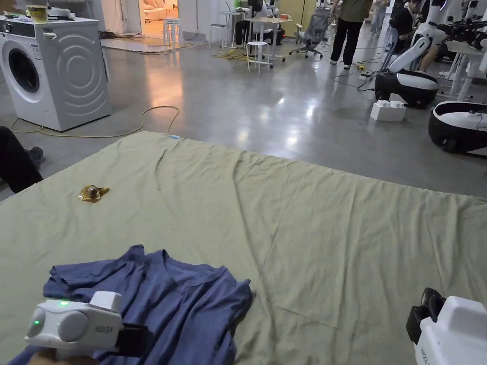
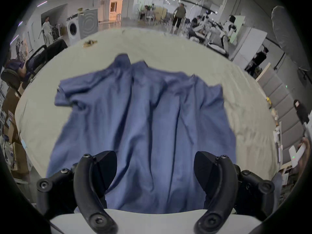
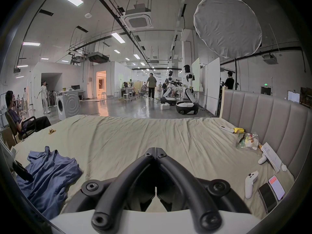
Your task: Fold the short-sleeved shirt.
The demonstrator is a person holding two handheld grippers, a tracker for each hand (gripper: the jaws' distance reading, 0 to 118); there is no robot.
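A blue short-sleeved shirt (image 1: 176,304) lies crumpled on the pale green bed sheet (image 1: 309,228) at the near left, collar toward the far side. In the left gripper view the shirt (image 2: 143,119) spreads out with its lower part running between the jaws. My left gripper (image 2: 155,163) hovers over that lower part, jaws wide apart, and in the head view its white body (image 1: 76,325) sits over the shirt. My right gripper (image 3: 155,150) is shut with nothing in it, off to the right of the shirt (image 3: 49,173) above bare sheet. Its white body (image 1: 452,332) shows at the bottom right.
A small yellow-brown wrapper (image 1: 93,192) lies on the sheet at the far left. Phones (image 3: 273,192), a white controller (image 3: 250,183), papers and snack bags (image 3: 248,140) lie along the grey headboard (image 3: 263,112). A washing machine (image 1: 57,71) and a seated person's leg (image 1: 16,161) are at the left.
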